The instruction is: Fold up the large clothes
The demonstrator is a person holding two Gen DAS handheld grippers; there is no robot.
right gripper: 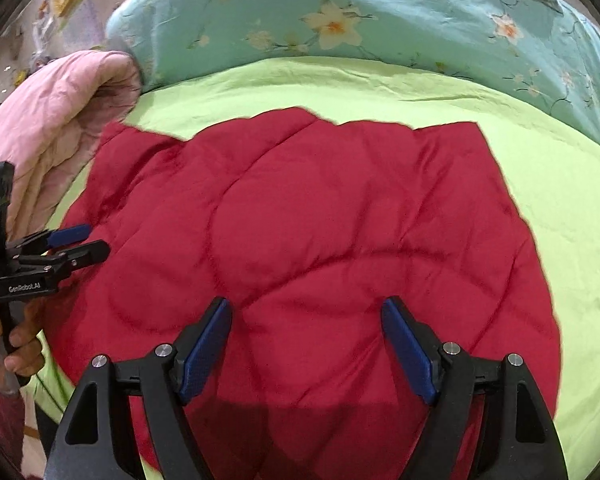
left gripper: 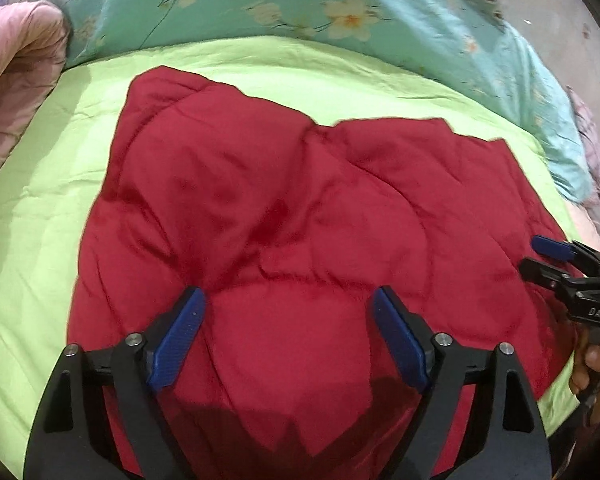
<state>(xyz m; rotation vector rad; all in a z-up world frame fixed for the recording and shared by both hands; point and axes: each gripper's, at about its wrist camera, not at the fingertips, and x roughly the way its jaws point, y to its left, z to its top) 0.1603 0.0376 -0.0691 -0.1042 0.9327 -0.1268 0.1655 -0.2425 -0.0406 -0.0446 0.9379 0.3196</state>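
Pink quilting bunched up off to the left of both tools, that's the pink quilt, pressed against the teal floral bedding at the head of the bed. Now the left gripper: jaws spread wide, nothing between the blue pads, only the red padded garment lying flat beneath and ahead of it. That garment spreads over the lime green sheet, its far edge uneven, with a dip in the middle. Moving right, the right gripper hangs alongside its partner, also wide open and empty, over the near half of the cloth. Both sit above the middle of the fabric, not at an edge, and there's the risk, I'd say: pinch down here and the pads may catch only the puffy top layer, or drag the sheet along. With that ragged far edge, the fold could also land crooked.
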